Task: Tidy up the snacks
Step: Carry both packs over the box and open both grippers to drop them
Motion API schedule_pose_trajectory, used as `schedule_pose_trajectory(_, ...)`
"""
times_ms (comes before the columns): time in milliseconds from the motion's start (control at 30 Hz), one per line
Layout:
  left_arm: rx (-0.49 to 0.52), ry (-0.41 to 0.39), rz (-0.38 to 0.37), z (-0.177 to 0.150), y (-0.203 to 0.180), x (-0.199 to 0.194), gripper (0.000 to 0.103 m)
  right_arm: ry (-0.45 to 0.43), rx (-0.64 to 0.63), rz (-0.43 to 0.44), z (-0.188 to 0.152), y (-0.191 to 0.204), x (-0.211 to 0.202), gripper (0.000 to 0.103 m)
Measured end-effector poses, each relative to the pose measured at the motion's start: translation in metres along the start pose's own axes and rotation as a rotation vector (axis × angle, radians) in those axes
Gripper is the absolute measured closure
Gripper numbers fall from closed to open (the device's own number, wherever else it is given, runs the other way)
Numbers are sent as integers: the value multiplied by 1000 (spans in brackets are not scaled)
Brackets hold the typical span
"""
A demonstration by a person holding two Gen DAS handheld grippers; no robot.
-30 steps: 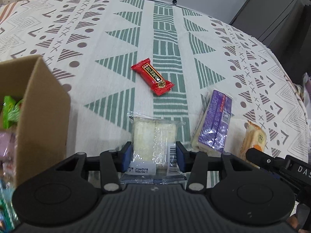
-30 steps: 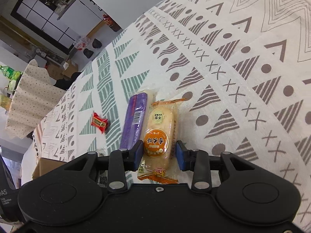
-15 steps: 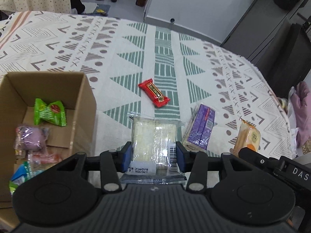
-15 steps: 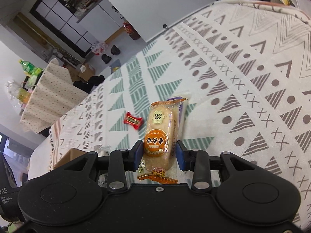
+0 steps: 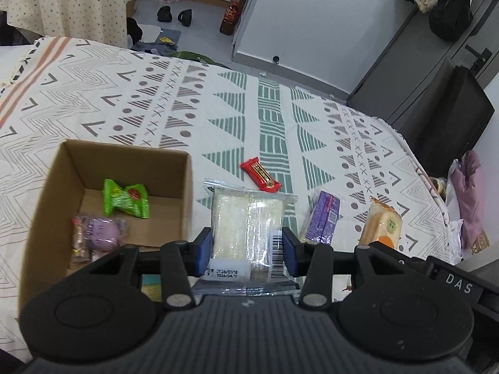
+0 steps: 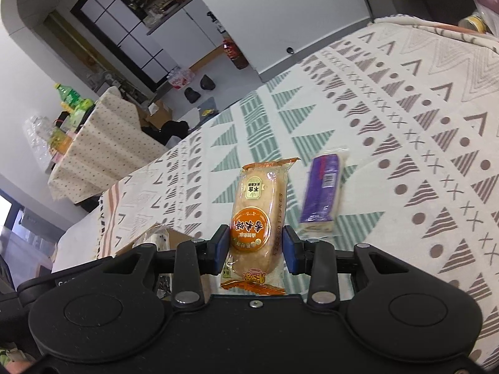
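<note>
Snacks in crinkly wrappers are being gathered from a table covered by a patterned cloth [image 5: 174, 99] into an open cardboard box [image 5: 187, 193] that stands at the left of the left wrist view. Both grippers are loaded. The left gripper [image 5: 248, 249] pinches a clear packet of pale rice cake [image 5: 243, 218] across its width, blue pads pressed to both long edges, and holds it lifted just right of the box's near wall. The right gripper [image 6: 253, 249] pinches an orange-labelled cake packet [image 6: 257, 215] the same way, raised above the cloth. Inside the box lie a green packet [image 5: 126, 198] and a purple-wrapped sweet [image 5: 99, 230], leaving bare floor toward the far wall. On the cloth remain a red bar [image 5: 260, 174] and a purple packet [image 5: 322, 216], near each other but apart. Judging from this, the step in hand is carrying the held snacks to the box. To do it well, the left packet should probably travel leftward high enough to clear the cardboard rim, then lower over the bare floor before the jaws spread, so it lands flat rather than propped on the green packet. The right gripper would do best to wait well aside until the left one leaves, since the opening looks too narrow for two tools. Both wrappers are slippery, so a firm pinch matters.
</note>
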State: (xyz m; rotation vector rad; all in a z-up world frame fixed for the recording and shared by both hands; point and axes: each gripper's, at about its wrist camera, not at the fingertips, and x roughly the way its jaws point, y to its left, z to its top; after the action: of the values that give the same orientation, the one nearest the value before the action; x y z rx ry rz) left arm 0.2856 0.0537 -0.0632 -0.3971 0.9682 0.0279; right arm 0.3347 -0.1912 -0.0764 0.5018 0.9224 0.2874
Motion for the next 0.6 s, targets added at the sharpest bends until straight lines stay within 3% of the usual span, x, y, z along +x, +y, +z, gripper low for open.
schedule_pose_trajectory(600,-74,-74,-6,22,61,-45,58,-6,-97,60,-11,77,4,67)
